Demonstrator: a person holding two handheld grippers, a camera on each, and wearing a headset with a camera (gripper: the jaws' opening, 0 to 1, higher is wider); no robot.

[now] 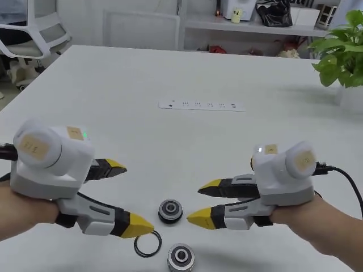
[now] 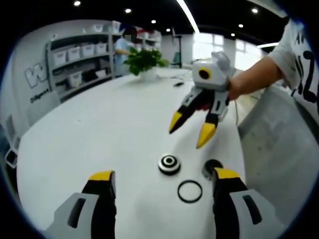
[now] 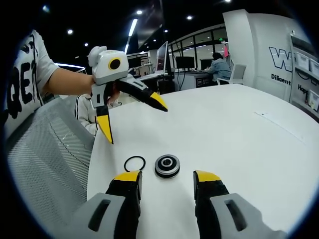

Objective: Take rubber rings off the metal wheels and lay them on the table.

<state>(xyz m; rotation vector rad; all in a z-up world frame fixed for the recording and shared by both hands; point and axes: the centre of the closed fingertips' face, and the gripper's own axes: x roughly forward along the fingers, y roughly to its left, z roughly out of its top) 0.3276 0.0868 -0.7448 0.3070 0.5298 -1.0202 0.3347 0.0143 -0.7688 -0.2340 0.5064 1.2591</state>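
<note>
A metal wheel with a black rubber rim (image 1: pixel 170 210) (image 2: pixel 169 164) (image 3: pixel 167 166) stands on the white table (image 1: pixel 170 73) between both grippers. A second wheel (image 1: pixel 181 258) (image 2: pixel 211 168) lies nearer the table's front edge. A loose black rubber ring (image 1: pixel 147 245) (image 2: pixel 190 191) (image 3: pixel 134 163) rests flat beside them. My left gripper (image 1: pixel 129 195) (image 2: pixel 164 174) (image 3: pixel 133 119) is open, hovering just left of the first wheel. My right gripper (image 1: pixel 195 202) (image 2: pixel 189 133) (image 3: pixel 167 175) is open too, its yellow tips just right of that wheel. Neither holds anything.
A white power strip (image 1: pixel 201 105) lies in the middle of the table. A potted plant (image 1: pixel 343 51) stands at the far right corner. An office chair (image 1: pixel 39 28) and shelves sit beyond the far edge.
</note>
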